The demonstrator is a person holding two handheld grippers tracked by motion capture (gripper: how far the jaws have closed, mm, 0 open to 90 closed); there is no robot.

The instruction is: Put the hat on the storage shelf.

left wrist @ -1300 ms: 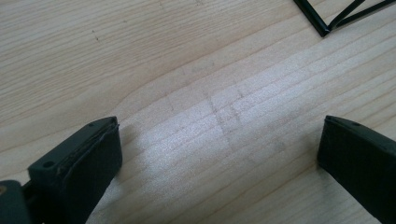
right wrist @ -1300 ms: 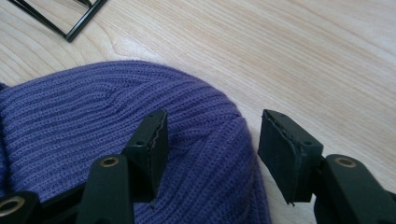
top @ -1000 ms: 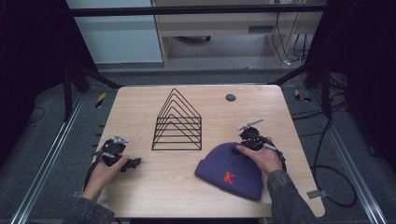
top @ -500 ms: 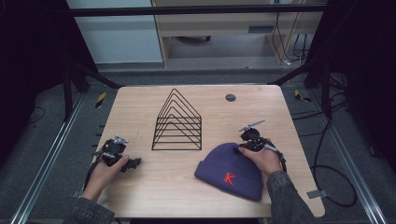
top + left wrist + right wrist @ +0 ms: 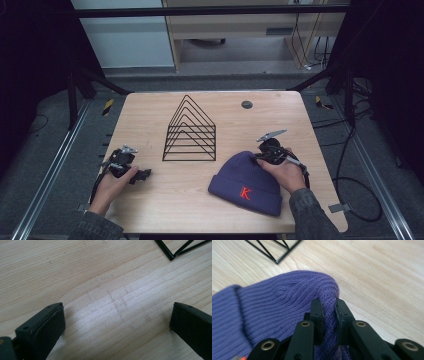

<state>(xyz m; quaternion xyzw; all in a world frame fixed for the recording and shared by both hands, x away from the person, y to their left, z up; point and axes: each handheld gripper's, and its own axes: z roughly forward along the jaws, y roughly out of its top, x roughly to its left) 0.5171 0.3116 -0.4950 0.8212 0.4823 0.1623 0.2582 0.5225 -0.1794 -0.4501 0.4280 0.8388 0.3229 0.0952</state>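
A purple knit beanie [image 5: 247, 181] with a red letter K lies on the wooden table [image 5: 200, 205] at the front right. My right gripper [image 5: 259, 156] has just closed its jaws on the crown of the beanie [image 5: 274, 307], and a fold of knit is pinched between its fingertips [image 5: 318, 306]. My left gripper [image 5: 142, 175] rests low over the table at the front left. In the left gripper view it [image 5: 116, 320] stands open with bare wood between its jaws.
A black wire rack [image 5: 190, 132] of nested triangles stands mid-table, between the two hands. A small dark round disc [image 5: 246, 104] lies near the far edge. Dark floor, rails and cables surround the table.
The right gripper has closed on the beanie's crown and lifted it slightly. The left hand has stayed where it was.
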